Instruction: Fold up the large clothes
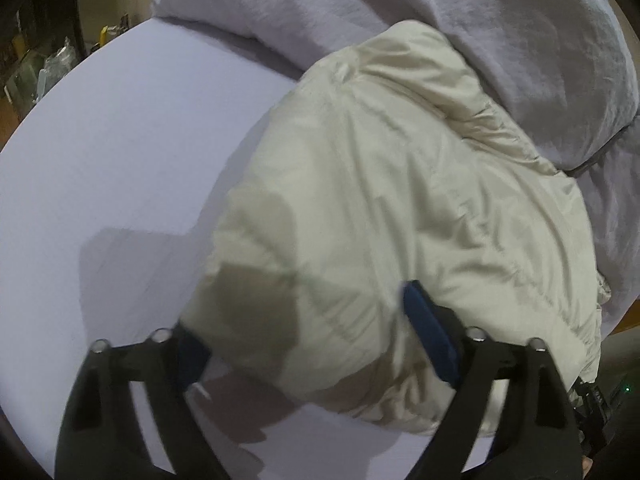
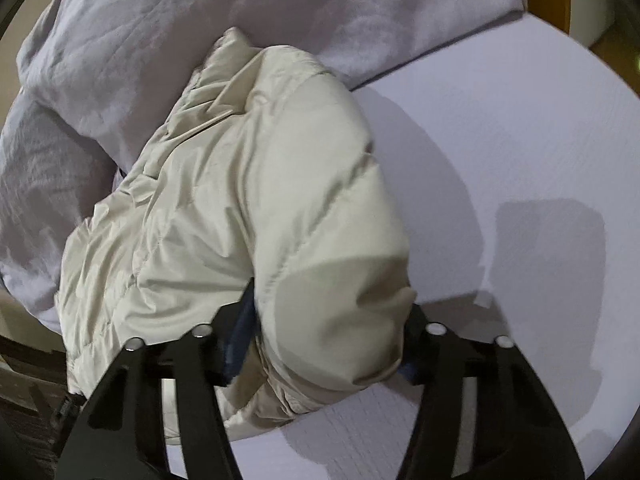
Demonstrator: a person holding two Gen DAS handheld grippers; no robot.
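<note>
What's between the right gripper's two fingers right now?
A puffy fold of the cream jacket, likely a sleeve, fills the gap in the right gripper; the right wrist view shows it.

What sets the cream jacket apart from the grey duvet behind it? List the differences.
1. Colour: the jacket is cream; the duvet is pale grey.
2. Surface: the jacket looks smooth and slightly shiny; the duvet looks matte and soft.
3. Place: the jacket lies nearer the cameras, its far end resting against the duvet, heaped behind it.
Shared: both lie rumpled on the pale sheet.
</note>
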